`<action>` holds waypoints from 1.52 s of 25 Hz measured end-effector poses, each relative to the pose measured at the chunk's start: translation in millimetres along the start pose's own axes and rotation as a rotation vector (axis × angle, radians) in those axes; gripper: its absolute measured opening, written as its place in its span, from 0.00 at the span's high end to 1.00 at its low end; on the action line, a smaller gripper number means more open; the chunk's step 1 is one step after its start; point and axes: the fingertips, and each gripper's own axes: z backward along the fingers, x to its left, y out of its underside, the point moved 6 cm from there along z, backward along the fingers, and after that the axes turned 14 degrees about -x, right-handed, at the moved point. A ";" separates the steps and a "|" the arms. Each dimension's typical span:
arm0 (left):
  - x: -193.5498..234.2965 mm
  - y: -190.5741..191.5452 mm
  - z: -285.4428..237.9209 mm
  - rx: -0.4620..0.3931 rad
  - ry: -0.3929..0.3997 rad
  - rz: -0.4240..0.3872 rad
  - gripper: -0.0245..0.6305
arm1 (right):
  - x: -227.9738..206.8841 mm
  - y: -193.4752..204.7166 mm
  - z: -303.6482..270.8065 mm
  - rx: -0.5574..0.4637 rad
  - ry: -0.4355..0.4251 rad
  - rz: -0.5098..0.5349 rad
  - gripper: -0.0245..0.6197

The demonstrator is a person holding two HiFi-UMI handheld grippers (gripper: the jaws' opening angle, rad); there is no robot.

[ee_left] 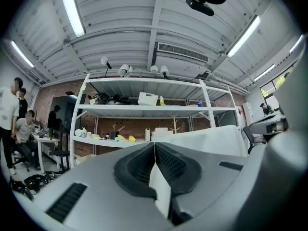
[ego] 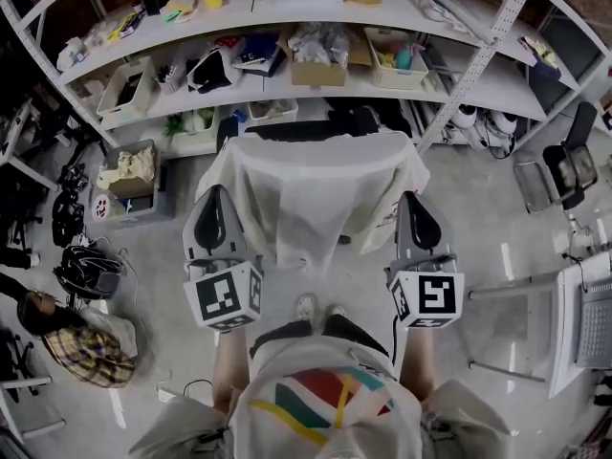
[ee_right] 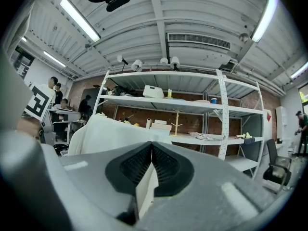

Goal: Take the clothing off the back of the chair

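A white garment [ego: 311, 189] hangs spread between my two grippers in the head view. Its far edge is level with the top of the black chair [ego: 296, 130] behind it; whether it still touches the chair I cannot tell. My left gripper [ego: 214, 199] is shut on the garment's left side, my right gripper [ego: 414, 202] on its right side. In the left gripper view the left gripper [ee_left: 155, 148] pinches a fold of white cloth [ee_left: 161, 189], and the garment [ee_left: 202, 141] stretches off to the right. The right gripper [ee_right: 152, 148] likewise clamps white cloth [ee_right: 144, 191], with the garment [ee_right: 108, 134] at its left.
Metal shelving [ego: 316, 84] full of boxes and small items stands behind the chair. A crate [ego: 129, 182] and dark bags [ego: 86, 271] lie on the floor at left, near a seated person [ego: 81, 347]. A black office chair [ego: 564, 165] and white furniture [ego: 583, 309] stand at right.
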 end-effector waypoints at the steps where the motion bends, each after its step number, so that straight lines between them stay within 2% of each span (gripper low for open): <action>1: -3.2 1.8 -2.0 0.009 -0.003 -0.004 0.94 | -3.5 0.3 -3.8 0.000 -0.003 -0.003 0.95; 8: -19.0 5.4 -8.3 0.032 -0.035 -0.038 0.94 | -14.9 3.2 -27.4 -0.005 -0.060 -0.019 0.95; 13: -13.6 2.5 -11.8 0.013 -0.076 -0.060 0.94 | -17.6 5.1 -37.8 -0.019 -0.093 -0.025 0.95; 18: -7.1 -2.9 -15.0 0.005 -0.091 -0.094 0.94 | -29.1 3.2 -43.1 -0.041 -0.071 -0.069 0.95; 22: -2.4 1.4 -14.8 0.031 -0.092 -0.115 0.94 | -34.2 7.5 -44.7 -0.003 -0.106 -0.077 0.80; 23: -2.1 3.5 -14.7 0.038 -0.081 -0.114 0.93 | -34.3 10.7 -44.5 0.015 -0.116 -0.076 0.72; 24: -1.8 6.0 -14.8 0.045 -0.066 -0.107 0.85 | -34.0 14.9 -44.3 0.034 -0.124 -0.074 0.68; 25: -1.3 9.2 -15.3 0.056 -0.052 -0.094 0.75 | -33.9 19.6 -44.3 0.053 -0.127 -0.071 0.66; 27: 0.0 16.9 -16.8 0.084 -0.036 -0.073 0.69 | -35.3 28.2 -44.4 0.086 -0.122 -0.065 0.62; 34: 10.1 44.7 -18.0 0.191 -0.042 -0.092 0.62 | -48.6 45.8 -48.0 0.148 -0.067 -0.032 0.62; 38: 14.1 52.4 -21.2 0.225 -0.048 -0.089 0.60 | -45.7 54.4 -50.7 0.193 -0.083 -0.007 0.62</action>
